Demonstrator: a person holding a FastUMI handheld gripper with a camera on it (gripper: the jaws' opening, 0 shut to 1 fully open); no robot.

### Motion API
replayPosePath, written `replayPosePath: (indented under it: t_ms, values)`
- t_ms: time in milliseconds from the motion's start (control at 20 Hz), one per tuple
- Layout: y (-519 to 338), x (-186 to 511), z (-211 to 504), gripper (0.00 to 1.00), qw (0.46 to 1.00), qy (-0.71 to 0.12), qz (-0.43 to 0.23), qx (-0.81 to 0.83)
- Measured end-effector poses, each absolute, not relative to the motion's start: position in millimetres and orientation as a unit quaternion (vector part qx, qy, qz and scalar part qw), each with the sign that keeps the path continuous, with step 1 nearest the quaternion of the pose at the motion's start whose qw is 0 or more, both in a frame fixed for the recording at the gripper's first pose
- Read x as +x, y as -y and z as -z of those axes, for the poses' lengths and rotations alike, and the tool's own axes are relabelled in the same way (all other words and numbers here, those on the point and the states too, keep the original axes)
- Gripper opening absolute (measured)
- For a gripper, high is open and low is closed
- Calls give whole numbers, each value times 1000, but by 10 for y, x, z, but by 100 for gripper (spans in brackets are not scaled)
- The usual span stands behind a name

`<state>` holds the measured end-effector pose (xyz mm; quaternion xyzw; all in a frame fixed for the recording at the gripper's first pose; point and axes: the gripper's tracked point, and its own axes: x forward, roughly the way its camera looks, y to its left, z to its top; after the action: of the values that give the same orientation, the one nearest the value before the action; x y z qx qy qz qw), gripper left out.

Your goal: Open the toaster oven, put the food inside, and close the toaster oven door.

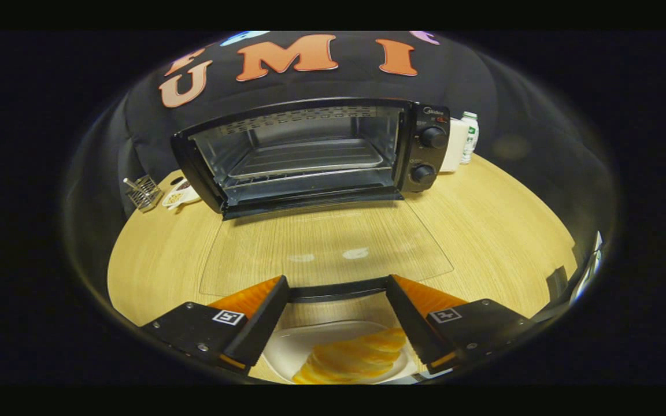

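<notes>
food: yellow layered pastry or pancake-like piece [355, 357], exact kind unclear, lies between the jaws, low and close to the camera; not gripped
plate: white plate [287, 346] under the food, on the table between the jaws; probably the carrier for moving the food in
gripper: gripper [336, 315] spread wide, released, fingers [258, 318] either side of the plate, touching nothing as far as visible; looks lined up for a grab at the plate or food
oven door: glass door [327, 245] folded flat down just ahead of the jaws, handle bar [337, 289] across the gap between the fingertips; open step looks done
toaster oven: black toaster oven [310, 153] beyond the door, cavity open, rack [307, 159] bare; two knobs [432, 137] on its right panel
table: wooden table [495, 231] carries it all
extras: wire holder [142, 192] and small dish [180, 196] beyond left jaw; white box and bottle [470, 136] beyond right jaw, beside the oven
stage: judged food still to load, door still to close
</notes>
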<state>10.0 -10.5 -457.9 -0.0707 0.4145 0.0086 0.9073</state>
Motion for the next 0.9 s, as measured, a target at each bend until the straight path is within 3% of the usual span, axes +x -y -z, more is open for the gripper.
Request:
replayPosePath:
  t_ms: [450,900]
  values:
    - [164,-155,4111,100,916,-394,20,-70]
    - [189,-1025,4122,100,906,-402,128,-35]
